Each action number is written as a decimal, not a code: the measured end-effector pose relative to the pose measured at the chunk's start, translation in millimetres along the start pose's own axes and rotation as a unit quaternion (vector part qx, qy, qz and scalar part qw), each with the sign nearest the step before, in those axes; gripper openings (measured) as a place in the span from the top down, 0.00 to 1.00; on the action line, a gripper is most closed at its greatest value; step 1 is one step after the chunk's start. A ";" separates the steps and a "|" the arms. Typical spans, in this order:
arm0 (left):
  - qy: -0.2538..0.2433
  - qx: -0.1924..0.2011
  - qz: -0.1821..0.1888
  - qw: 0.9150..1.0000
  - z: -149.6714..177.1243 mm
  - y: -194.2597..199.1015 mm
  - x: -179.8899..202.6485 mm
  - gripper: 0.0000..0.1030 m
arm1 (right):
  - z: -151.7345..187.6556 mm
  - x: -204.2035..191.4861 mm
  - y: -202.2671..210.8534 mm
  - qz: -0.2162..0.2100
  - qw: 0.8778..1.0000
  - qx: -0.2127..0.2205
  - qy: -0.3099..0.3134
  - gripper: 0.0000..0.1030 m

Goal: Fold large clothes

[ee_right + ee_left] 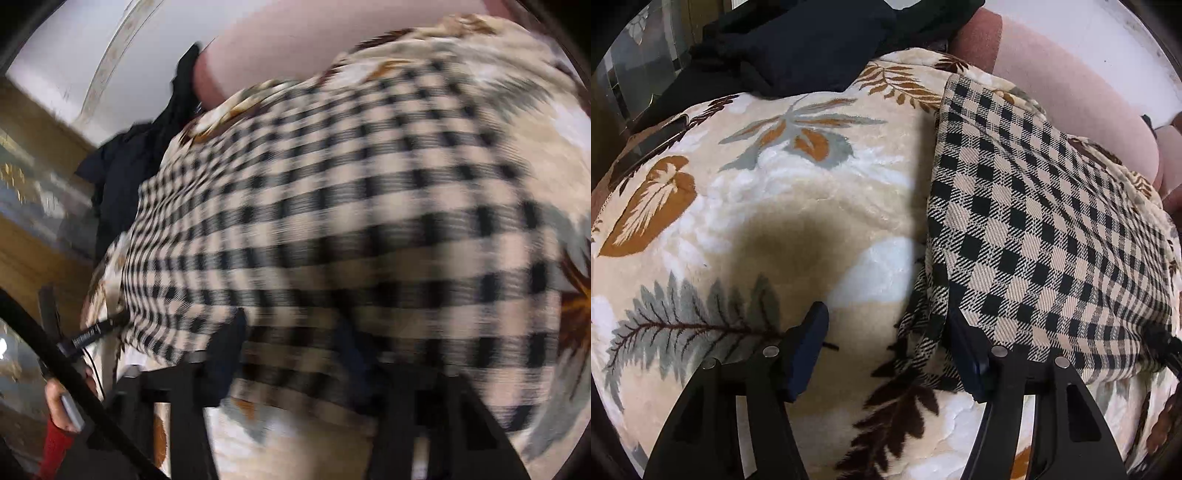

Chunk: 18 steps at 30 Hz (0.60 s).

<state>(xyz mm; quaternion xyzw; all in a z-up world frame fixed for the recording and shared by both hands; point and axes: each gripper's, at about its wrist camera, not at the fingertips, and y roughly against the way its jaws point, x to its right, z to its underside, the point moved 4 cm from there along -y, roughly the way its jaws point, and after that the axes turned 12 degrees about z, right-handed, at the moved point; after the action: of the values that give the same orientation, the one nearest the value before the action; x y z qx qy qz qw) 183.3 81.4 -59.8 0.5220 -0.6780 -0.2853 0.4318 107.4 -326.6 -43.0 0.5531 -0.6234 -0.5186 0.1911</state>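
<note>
A beige-and-black checked garment [1027, 221] lies on a cream blanket with a leaf pattern [768, 206]. My left gripper [886, 325] is open at the garment's near left edge; its right finger [964, 350] touches the checked cloth, its left finger [809, 343] is over the blanket. In the right wrist view the picture is blurred by motion. The checked garment [332, 206] fills it and drapes over my right gripper [291, 354], hiding the right finger. The left finger [229, 350] shows dark beside the cloth.
Dark clothes [798, 40] are piled at the blanket's far edge. A pink cushion [1071, 88] lies at the far right. In the right wrist view a dark garment [136, 166] hangs at the left, and a hand with a red handle [59, 424] is at the lower left.
</note>
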 end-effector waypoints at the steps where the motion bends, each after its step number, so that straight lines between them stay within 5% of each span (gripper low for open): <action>1: -0.001 0.002 0.001 1.000 1.2 1.4 -0.3 0.38 | -0.8 12.1 7.0 0.010 1.000 0.009 -0.013 0.61; 3: 0.001 0.005 0.002 1.000 2.9 3.9 -1.2 0.38 | -1.8 43.8 19.0 0.063 0.997 0.024 -0.043 0.60; 6: 0.006 0.008 0.003 1.000 1.3 1.9 -0.3 0.38 | -4.9 83.3 34.7 0.062 0.992 0.035 -0.100 0.60; 9: 0.017 0.012 0.009 1.000 3.2 6.3 -1.3 0.38 | -5.5 103.4 60.1 0.123 0.984 0.075 -0.101 0.38; 13: 0.044 0.032 0.070 0.996 7.9 24.5 0.8 0.38 | 5.7 108.1 76.7 0.053 0.988 0.082 -0.119 0.37; 18: 0.058 0.038 0.178 0.982 33.0 41.7 9.1 0.34 | 43.5 91.6 72.1 -0.003 0.991 0.049 -0.122 0.36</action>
<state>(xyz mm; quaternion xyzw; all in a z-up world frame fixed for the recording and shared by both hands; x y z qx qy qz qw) 134.1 82.8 -37.6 0.4248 -0.7443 -0.1472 0.4939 7.7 -399.8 -28.8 0.4962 -0.6650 -0.5516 0.0852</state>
